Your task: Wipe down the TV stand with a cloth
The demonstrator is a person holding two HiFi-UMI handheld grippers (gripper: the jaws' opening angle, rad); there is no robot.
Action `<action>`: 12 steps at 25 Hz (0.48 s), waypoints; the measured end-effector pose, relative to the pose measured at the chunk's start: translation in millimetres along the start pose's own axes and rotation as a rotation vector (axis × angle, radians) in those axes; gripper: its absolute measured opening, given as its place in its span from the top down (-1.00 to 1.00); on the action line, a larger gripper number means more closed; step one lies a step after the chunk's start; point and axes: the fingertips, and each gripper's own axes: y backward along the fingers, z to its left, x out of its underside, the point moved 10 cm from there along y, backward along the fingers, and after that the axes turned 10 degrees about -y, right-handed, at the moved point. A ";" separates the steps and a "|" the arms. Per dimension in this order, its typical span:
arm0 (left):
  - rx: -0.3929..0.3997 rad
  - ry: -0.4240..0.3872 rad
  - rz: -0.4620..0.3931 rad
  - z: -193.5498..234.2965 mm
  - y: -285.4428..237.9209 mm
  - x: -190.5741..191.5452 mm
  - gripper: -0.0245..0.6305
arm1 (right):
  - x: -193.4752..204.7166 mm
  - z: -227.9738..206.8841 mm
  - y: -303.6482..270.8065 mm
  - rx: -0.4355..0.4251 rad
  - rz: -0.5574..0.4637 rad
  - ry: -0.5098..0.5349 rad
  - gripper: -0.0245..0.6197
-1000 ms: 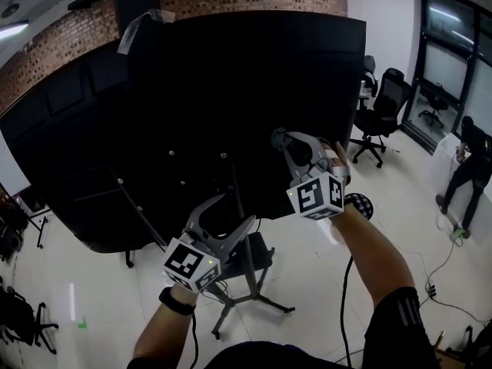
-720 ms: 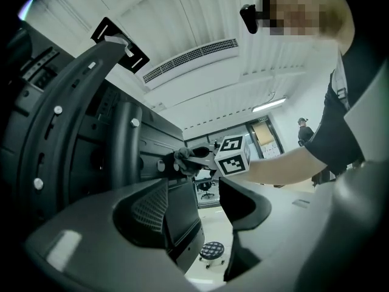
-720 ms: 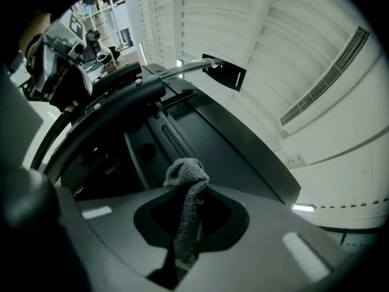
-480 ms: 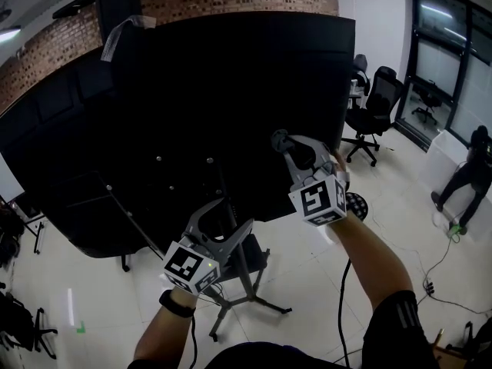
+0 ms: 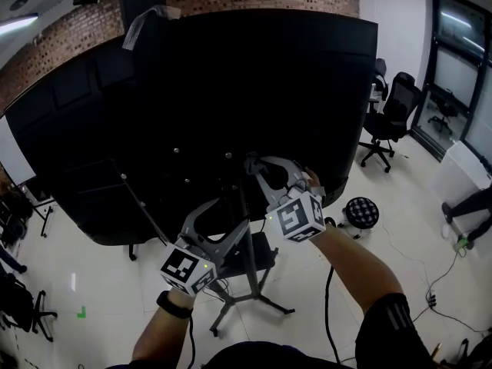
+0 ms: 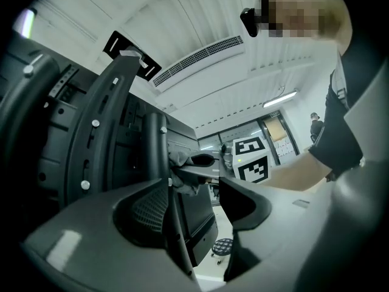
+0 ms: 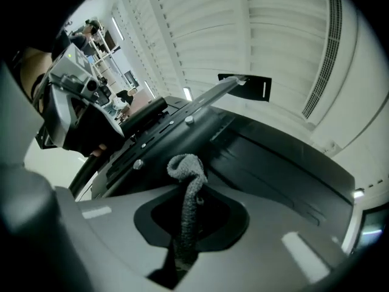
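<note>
Observed: a black TV stand (image 5: pixel 251 279) stands on a pale tiled floor (image 5: pixel 100 283) and carries a large black TV (image 5: pixel 254 91), seen from the rear.

Right gripper (image 7: pixel 185 221): jaws together, clamped on a strip of grey cloth (image 7: pixel 187 169). The free end of the cloth curls up above the jaws. It sits close to the dark rear panel and mounting rails, just beside the stand's upright column (whether it touches cannot be confirmed).

Left gripper (image 5: pixel 235 212): jaws apart and gripping nothing. The column passes between them, lying near one jaw's ribbed pad, with a clear gap to the other jaw. This gripper is lower on the column than the right one.

Surroundings: a black office chair (image 5: pixel 392 114) and a spotted stool (image 5: pixel 360 212) stand to the right, well apart from the stand.
</note>
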 end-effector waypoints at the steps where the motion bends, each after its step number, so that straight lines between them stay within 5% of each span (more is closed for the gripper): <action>1: -0.002 0.001 0.004 0.4 1.1 2.0 0.06 | 4.3 1.4 -1.9 -0.004 0.009 0.004 0.85; 12: 0.033 0.007 0.010 -17.1 -19.4 3.8 0.06 | 45.7 -39.2 28.1 0.068 0.104 0.028 0.85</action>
